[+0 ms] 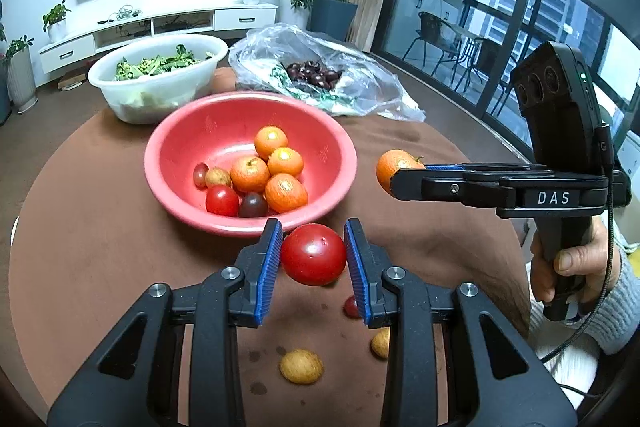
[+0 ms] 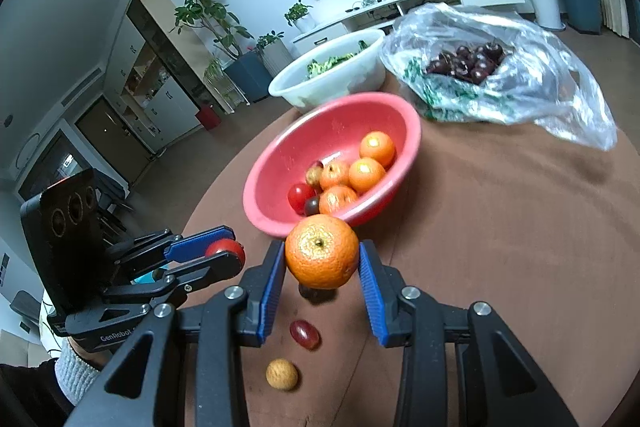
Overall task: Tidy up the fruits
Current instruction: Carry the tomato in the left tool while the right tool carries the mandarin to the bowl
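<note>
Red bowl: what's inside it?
Inside the red bowl you can see four oranges, a red tomato, a dark tomato, a grape and a small brown fruit. Anything underneath that pile is covered.

Left gripper (image 1: 313, 254), black frame with blue ribbed pads, points forward and down; jaws part closed, both pads pressed on the sides of a round glossy red tomato (image 1: 313, 254), carried clear of the surface. Seen side-on from the right wrist view, its fingers run level toward the right. Right gripper (image 2: 322, 263), same black and blue build, jaws part closed, pads clamped on a round orange tangerine (image 2: 322, 251), also carried in the air, pointing down and forward. The person's right hand (image 1: 572, 267) is wrapped round the black handle, thumb on the front, grey knit sleeve cuff at the wrist.
</note>
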The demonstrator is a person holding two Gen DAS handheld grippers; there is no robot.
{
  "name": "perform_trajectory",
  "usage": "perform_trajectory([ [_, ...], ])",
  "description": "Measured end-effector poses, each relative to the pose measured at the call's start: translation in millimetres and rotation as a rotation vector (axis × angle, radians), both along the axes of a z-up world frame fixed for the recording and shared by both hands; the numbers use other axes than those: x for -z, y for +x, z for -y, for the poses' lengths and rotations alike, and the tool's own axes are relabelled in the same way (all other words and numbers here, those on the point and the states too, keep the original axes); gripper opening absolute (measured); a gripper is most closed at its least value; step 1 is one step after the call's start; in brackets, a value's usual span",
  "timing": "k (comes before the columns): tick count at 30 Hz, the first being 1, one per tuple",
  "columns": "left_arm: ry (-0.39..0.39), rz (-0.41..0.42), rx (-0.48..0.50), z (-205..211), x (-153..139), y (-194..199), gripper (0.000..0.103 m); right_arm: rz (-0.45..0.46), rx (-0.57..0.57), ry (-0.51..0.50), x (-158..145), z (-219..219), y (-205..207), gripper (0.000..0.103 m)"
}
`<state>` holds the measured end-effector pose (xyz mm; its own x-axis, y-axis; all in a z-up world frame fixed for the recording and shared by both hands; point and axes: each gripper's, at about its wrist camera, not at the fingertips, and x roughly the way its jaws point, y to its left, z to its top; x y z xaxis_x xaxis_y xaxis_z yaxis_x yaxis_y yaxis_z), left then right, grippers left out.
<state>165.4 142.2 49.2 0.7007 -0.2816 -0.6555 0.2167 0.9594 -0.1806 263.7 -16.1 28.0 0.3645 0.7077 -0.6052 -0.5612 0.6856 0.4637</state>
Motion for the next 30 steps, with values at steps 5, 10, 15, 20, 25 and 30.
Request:
perform_trajectory([
  [5,-0.004,0.011,-0.012,-9,-7,14,0.03,0.016,-0.011,0.004,-10,-10,11,0.04],
  [10,-0.007,0.02,-0.024,-18,-12,32,0.03,0.026,-0.016,0.003,-16,-19,24,0.04],
  [15,-0.008,0.012,-0.039,-29,-11,56,0.03,0.027,-0.02,-0.021,-14,-32,42,0.04],
  [20,0.0,-0.002,-0.049,-36,-3,84,0.03,0.022,-0.024,-0.047,-7,-44,58,0.04],
  [25,0.008,-0.033,-0.067,-43,12,108,0.03,0.019,-0.039,-0.08,0,-61,76,0.04],
  [30,0.012,-0.051,-0.085,-51,23,125,0.03,0.017,-0.054,-0.113,10,-78,93,0.04],
])
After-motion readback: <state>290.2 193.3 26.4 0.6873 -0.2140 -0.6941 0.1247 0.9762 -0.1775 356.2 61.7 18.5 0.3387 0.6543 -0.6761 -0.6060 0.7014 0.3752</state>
